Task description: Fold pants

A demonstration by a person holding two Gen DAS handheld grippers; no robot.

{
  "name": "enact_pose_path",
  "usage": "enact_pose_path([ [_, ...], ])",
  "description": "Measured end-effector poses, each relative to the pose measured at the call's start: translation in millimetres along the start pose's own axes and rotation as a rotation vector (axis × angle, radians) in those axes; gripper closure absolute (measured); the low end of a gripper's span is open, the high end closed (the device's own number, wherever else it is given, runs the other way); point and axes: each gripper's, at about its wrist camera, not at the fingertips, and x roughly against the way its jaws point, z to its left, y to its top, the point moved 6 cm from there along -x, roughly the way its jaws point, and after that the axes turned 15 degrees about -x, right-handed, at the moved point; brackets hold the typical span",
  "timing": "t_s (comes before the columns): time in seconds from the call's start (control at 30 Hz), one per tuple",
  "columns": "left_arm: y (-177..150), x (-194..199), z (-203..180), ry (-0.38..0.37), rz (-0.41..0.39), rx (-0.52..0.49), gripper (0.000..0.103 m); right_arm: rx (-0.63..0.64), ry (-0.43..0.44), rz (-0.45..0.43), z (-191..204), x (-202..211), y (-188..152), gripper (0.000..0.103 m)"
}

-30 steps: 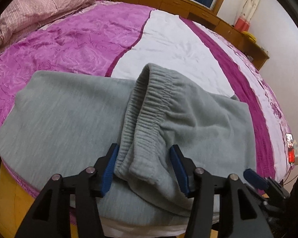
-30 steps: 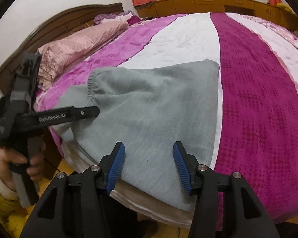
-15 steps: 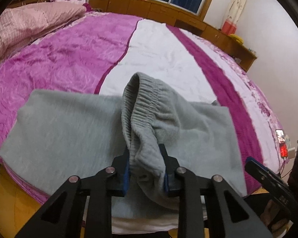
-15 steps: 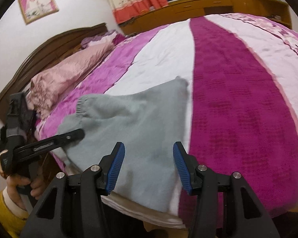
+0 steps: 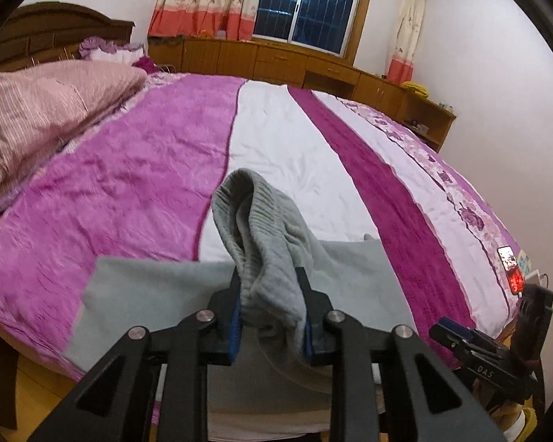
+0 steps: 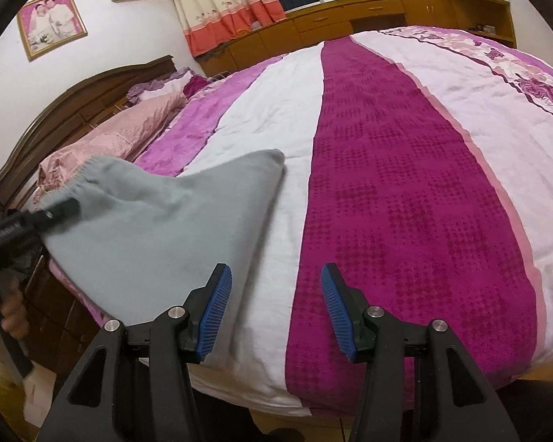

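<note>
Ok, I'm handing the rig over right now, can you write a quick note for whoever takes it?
Left tool: shut on the elastic waistband of the grey pants, which is lifted off the bed.
Right tool: open, holding nothing, over the bed edge beside the pants.
Pants: near the bed's near edge, mostly flat; only the waistband end is raised.
Done: waistband gripped and raised.
Left: carry it over to finish the fold, probably smoothing with the right tool.

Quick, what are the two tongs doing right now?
Left tongs: shut on the gray pants, at the waistband.
Right tongs: open, holding nothing.
</note>
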Motion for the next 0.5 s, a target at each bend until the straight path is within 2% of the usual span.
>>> enact_pose_path([
  [0.23, 0.2, 19.9, 37.2, 0.057, -0.023, 0.015, 0.078, 0.034, -0.015, 0.007, 0.5, -5.3, -5.0, 0.059],
  [0.37, -15.5, 21.8, 62.7, 0.070, -0.002, 0.053, 0.078, 0.043, -0.019, 0.020, 1.5, -9.4, -8.3, 0.059],
  [0.5, -35.6, 18.2, 86.6, 0.117, 0.036, 0.076, 0.078, 0.051, -0.028, 0.034, 1.3, -13.5, -11.2, 0.059],
])
